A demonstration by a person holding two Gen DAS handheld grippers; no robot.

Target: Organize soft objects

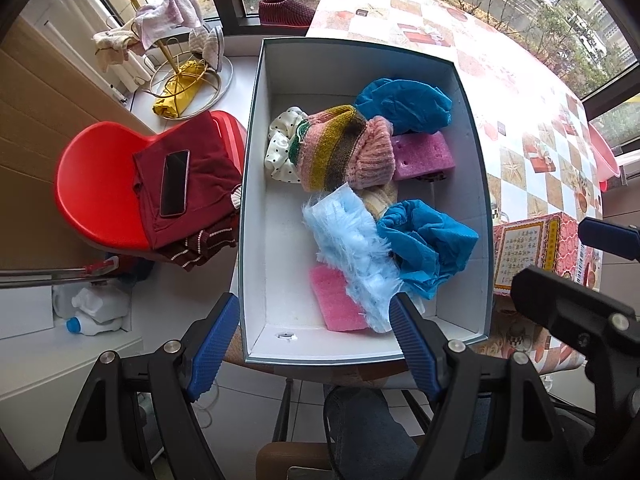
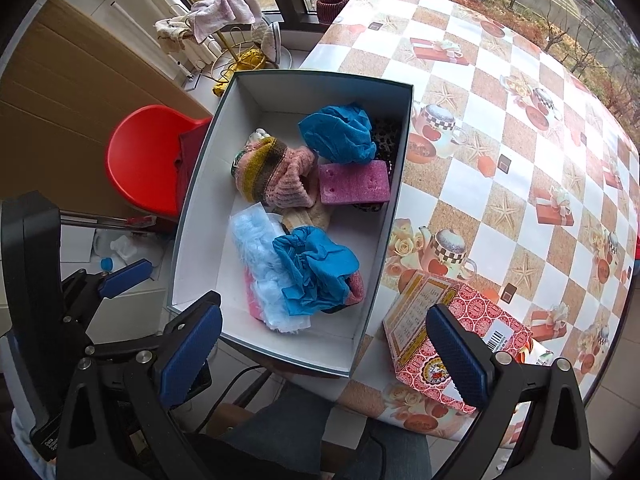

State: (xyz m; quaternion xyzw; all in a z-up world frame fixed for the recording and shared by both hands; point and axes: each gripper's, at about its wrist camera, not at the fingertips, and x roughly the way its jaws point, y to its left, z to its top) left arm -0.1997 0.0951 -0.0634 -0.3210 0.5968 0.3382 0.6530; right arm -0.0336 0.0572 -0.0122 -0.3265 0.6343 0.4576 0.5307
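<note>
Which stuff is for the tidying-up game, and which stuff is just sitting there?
For the job:
white box
striped knit hat
blue cloths
fluffy light-blue cloth
purple sponge
pink sponge

Just lying about:
phone
red chair
patterned carton

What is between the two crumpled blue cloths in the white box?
Between the far blue cloth and the near blue cloth lies a purple foam block, beside a striped knitted hat; both wrist views show it.
</note>
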